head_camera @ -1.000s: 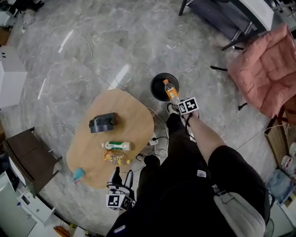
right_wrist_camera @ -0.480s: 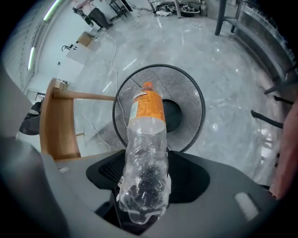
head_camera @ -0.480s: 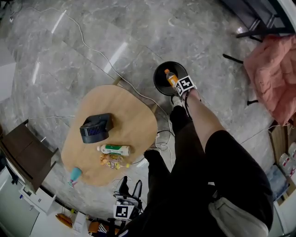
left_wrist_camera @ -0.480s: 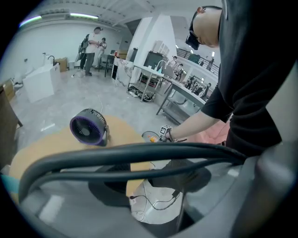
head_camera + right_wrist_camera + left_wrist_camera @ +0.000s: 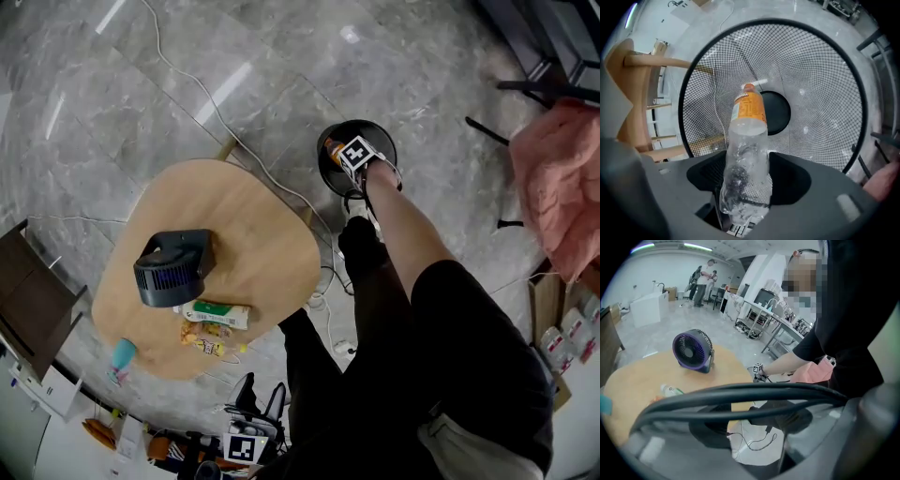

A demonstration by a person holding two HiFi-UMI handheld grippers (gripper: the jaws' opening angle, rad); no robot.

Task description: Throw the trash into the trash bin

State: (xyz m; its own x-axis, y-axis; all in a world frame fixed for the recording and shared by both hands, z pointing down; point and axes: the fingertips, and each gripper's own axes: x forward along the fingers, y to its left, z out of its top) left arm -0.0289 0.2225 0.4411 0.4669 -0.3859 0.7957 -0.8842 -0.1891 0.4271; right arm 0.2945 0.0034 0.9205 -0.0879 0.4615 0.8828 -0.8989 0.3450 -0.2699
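Observation:
A black mesh trash bin (image 5: 380, 141) stands on the floor beyond the table. My right gripper (image 5: 349, 161) hangs over its mouth, shut on a crumpled clear bottle (image 5: 746, 154) with an orange label and cap (image 5: 333, 148). In the right gripper view the bottle points down into the bin (image 5: 820, 84), held between the jaws of the right gripper (image 5: 744, 197). More trash lies on the round wooden table (image 5: 253, 234): a green and white bottle (image 5: 214, 314) and a yellow snack wrapper (image 5: 208, 339). My left gripper (image 5: 261, 405) sits low near my legs, open and empty.
A dark desk fan (image 5: 173, 267) stands on the table and a teal cup (image 5: 122, 354) at its near edge. White cables (image 5: 253, 155) trail across the marble floor. A pink cushion (image 5: 562, 178) lies at right. Black cables (image 5: 740, 397) cross the left gripper view. People stand far off (image 5: 703, 280).
My right gripper carried the bottle from beside the bin's rim to over its mouth. The left gripper sank towards the bottom of the head view.

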